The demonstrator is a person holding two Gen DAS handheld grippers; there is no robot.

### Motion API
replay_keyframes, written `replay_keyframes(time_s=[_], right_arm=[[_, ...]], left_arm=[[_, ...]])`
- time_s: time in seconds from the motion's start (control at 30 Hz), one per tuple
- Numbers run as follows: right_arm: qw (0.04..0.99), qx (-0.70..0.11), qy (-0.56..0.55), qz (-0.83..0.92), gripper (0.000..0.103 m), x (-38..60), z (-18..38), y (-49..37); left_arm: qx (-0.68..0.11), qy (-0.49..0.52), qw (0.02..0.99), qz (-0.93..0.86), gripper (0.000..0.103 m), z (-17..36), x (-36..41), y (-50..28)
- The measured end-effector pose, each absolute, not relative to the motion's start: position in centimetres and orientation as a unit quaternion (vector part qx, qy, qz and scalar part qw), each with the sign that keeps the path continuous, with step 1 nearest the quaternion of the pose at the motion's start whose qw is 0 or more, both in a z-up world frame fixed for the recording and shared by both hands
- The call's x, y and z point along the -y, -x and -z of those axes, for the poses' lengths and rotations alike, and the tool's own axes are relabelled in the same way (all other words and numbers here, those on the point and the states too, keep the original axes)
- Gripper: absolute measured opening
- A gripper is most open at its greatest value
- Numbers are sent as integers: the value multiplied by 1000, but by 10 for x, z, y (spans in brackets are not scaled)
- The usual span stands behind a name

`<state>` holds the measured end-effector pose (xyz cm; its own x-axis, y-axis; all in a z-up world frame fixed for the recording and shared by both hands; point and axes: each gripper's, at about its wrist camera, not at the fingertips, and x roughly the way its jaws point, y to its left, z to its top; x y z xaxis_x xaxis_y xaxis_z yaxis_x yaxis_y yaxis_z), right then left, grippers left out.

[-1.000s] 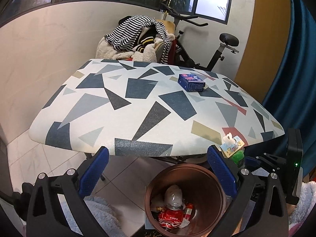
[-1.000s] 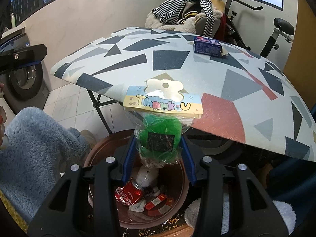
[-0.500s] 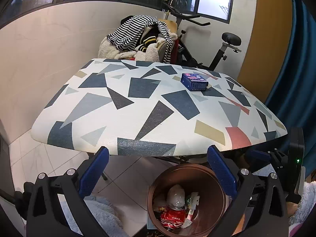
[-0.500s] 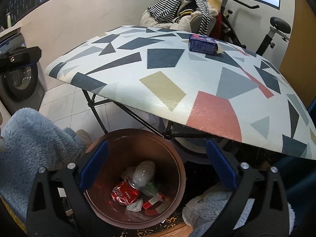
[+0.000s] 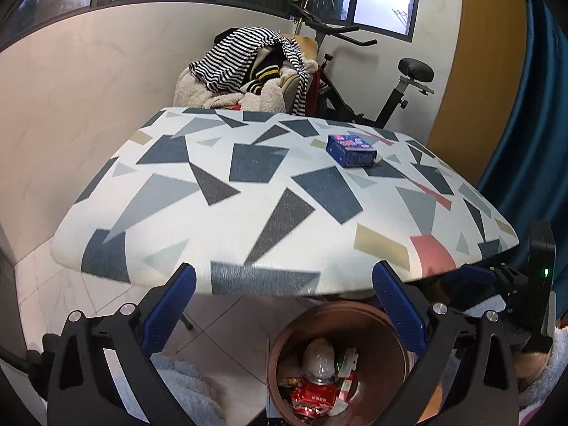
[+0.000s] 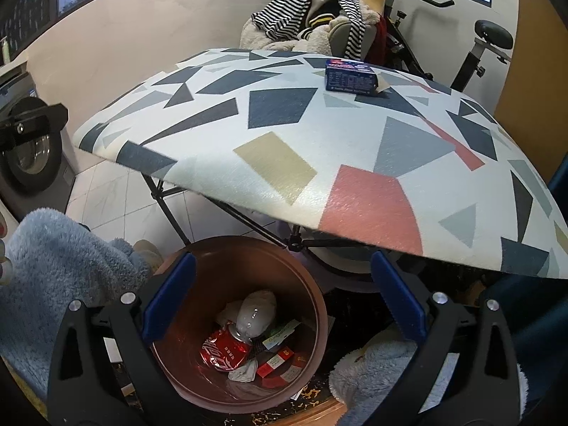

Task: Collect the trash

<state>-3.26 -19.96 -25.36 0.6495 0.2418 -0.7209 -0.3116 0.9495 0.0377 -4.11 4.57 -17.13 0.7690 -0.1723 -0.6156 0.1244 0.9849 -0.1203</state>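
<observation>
A copper-brown bin (image 6: 316, 305) stands on the floor under the table's near edge, holding a red can (image 6: 223, 349), a crumpled clear bottle (image 6: 254, 314) and wrappers. My right gripper (image 6: 280, 298) hangs wide open over it, nothing between its blue pads. The bin (image 5: 362, 310) also appears in the left wrist view, where my left gripper (image 5: 284, 305) stands open and empty near the table edge. A blue box (image 5: 350, 151) lies on the patterned table (image 5: 248, 191), far side right; the same blue box (image 6: 351, 77) shows in the right wrist view.
A chair piled with striped clothes (image 5: 248, 67) and an exercise bike (image 5: 401, 88) stand behind the table. A washing machine (image 6: 25, 156) is at the left. A person's fluffy blue sleeve (image 6: 60, 259) is near the bin. A blue curtain (image 5: 532, 124) hangs at right.
My right gripper opened and let go of the green packet with the "Thank U" card, which dropped into the bin. The left gripper stayed put and open.
</observation>
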Motion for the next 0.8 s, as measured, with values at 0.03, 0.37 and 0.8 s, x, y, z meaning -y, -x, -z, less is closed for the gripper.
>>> replay_keyframes(time_s=[0.03,0.37,0.8], right_arm=[[907,-391,42,-152,97,201,252,29],[915,-377,37,-140,97,215,215,-89],[904,-409,68,-104,97,183,225,-264]], left_arm=[[-328,37,941,80,97,169,-47,36],[-302,32,949,77,97,151,-58,-37],[-304,64,948,71,97,160,-80,-128]])
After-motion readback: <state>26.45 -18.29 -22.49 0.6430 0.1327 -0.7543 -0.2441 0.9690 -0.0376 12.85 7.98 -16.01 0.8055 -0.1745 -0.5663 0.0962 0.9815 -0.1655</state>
